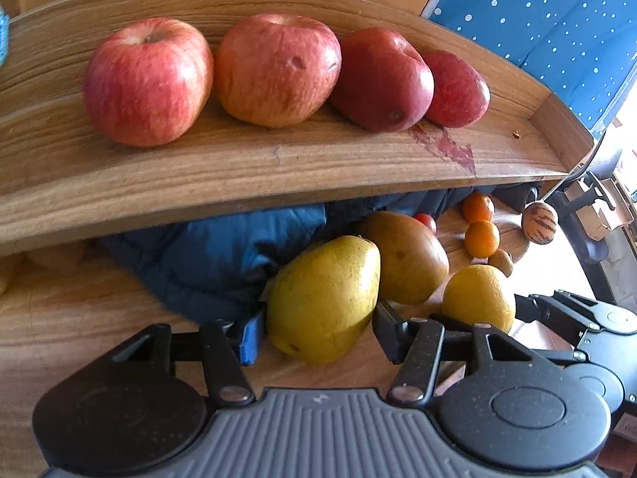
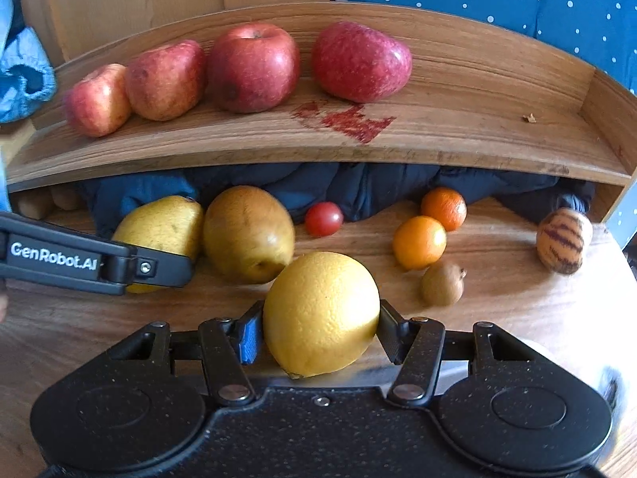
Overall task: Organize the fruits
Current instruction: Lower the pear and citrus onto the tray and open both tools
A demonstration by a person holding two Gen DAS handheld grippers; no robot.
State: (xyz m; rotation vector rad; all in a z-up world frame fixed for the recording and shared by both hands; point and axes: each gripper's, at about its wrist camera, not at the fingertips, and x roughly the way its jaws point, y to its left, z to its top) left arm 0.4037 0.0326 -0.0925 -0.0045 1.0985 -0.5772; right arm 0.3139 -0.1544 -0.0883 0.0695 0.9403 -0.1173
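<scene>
My left gripper (image 1: 318, 332) is shut on a yellow-green pear (image 1: 322, 298) that rests on the wooden table (image 1: 79, 318). My right gripper (image 2: 320, 334) is shut on a yellow citrus fruit (image 2: 320, 314), also low over the table. The two held fruits lie side by side, with a brown pear (image 2: 249, 233) behind them. Several red apples stand in a row on the wooden shelf (image 2: 458, 119) above, the leftmost (image 2: 97, 99) and the rightmost (image 2: 360, 61). The shelf's right half is bare apart from a red stain (image 2: 350, 121).
On the table to the right lie a small tomato (image 2: 323, 219), two oranges (image 2: 419, 242), a kiwi (image 2: 442, 283) and a striped melon-like fruit (image 2: 563, 241). A dark blue cloth (image 2: 358, 187) is bunched under the shelf. The shelf has raised back and side walls.
</scene>
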